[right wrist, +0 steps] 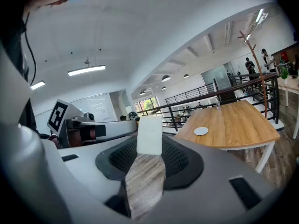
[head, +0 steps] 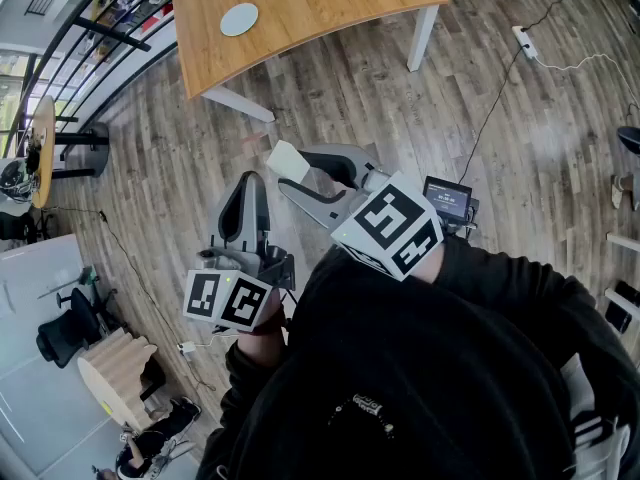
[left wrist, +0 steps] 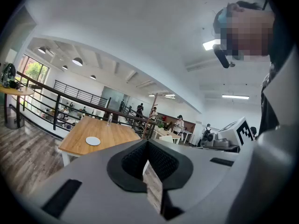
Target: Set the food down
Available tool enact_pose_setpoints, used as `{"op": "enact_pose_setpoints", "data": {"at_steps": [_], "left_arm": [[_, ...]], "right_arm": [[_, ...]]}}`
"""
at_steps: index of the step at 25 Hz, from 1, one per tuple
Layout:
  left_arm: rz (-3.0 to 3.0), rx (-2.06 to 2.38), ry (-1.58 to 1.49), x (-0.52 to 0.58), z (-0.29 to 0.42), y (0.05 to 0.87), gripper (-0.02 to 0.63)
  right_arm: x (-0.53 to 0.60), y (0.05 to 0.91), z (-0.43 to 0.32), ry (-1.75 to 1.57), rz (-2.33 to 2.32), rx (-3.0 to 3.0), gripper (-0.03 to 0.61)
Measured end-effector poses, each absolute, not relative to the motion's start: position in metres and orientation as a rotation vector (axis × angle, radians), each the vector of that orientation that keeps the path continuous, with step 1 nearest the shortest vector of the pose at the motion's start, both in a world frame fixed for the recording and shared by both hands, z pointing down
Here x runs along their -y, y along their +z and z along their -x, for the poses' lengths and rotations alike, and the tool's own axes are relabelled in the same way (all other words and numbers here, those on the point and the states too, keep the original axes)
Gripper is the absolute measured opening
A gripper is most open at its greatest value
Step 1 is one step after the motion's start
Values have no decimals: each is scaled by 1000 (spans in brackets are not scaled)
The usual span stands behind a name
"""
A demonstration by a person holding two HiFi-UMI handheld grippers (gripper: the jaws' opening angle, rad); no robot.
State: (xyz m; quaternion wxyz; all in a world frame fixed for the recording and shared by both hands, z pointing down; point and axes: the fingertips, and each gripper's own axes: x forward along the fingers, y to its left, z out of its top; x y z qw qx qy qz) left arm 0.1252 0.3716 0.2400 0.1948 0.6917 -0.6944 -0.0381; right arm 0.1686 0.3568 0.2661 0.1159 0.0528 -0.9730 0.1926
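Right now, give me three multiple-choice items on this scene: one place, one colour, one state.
1. Where is the round disc? A floor; B wooden table; C shelf.
2. What colour is the block in the right gripper? A pale white; B red; C black.
3. How are the left gripper jaws? A wide apart; B clamped on a cup; C together, empty.

B: the disc lies on the tabletop.
A: the block looks pale white in both views.
C: nothing sits between the left gripper's closed jaws.
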Motion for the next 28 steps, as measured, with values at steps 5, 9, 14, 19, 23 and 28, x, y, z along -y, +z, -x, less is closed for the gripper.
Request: {"op": "enact_pose_setpoints", "data": {"at_steps": [5, 9, 14, 19, 23, 28], "left_arm": [[-1929, 1951, -124, -368, -126, 242, -3], [-1948, 1923, -146, -364, -132, 238, -3], [-1974, 1887, -144, -353, -146, 237, -3], [-1982, 1873, -127, -340, -157, 239, -3], [-1990, 1862, -118, -332, -166, 241, -3], [-1989, 1870, -116, -317, -174, 243, -3]], "right_arm": [[-351, 267, -172, 555, -153, 2855, 172], [-346, 263, -176, 584, -172, 2862, 172], [-340, 261, -187, 602, -168, 2874, 173], [-330, 265, -198, 622, -174, 2872, 173], [-324, 267, -206, 631, -176, 2873, 173], [-311, 268, -215, 625, -177, 2886, 173]]}}
